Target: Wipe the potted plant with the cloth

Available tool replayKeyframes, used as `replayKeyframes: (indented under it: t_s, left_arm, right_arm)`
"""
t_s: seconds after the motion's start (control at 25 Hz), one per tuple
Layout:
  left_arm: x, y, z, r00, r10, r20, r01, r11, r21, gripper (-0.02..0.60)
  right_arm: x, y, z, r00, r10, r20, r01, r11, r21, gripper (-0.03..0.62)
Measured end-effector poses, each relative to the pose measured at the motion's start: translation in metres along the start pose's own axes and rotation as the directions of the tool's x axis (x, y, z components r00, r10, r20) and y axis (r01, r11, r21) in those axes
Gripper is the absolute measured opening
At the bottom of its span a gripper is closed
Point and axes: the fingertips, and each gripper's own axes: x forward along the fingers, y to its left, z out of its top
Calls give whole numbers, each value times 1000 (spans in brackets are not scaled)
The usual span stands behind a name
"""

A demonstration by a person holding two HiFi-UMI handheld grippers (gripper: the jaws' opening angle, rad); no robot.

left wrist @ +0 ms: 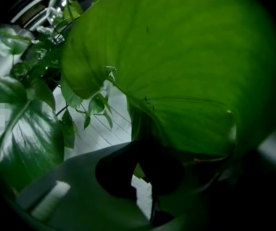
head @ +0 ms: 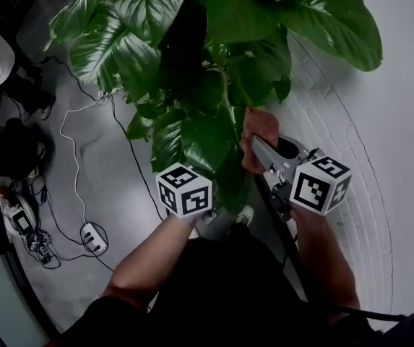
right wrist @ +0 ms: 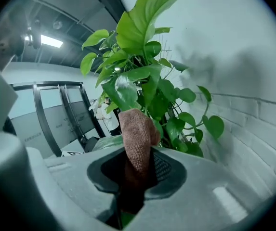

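No readable words, numbers or brand names anywhere. Only coded black-and-white square patterns, without letters, on the white marker cube at left and the white marker cube at right in the head view. Faint grey lettering low on the glass partition panels in the right gripper view, too small and blurred to make out. One more small black-and-white square marker on a white surface below that glass, pattern only. Nothing legible on the white power strip lying on the grey floor.
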Motion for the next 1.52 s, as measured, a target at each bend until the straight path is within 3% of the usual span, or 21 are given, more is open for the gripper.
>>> replayKeyframes:
  t_s: [0.32, 0.84, 1.2, 1.52]
  left_arm:
    - [1, 2, -9, 1000, -6, 24, 8, 994, -112, 17]
    - [0, 5, -3, 999, 50, 14, -49, 996, -75, 17]
    - [-8, 16, -4, 992, 129, -14, -129, 991, -44, 17]
    - [-10, 18, 3, 991, 131, -7, -131, 990, -53, 17]
  right_arm:
    - [-5, -7, -27, 999, -17, -41, 16, 999, -32, 66]
    - [-22, 8, -62, 996, -27, -83, 16, 992, -127, 66]
    - [-22, 30, -99, 984, -37, -177, -12, 963, -269, 66]
    - [-26, 49, -125, 967, -25, -255, -67, 937, -344, 66]
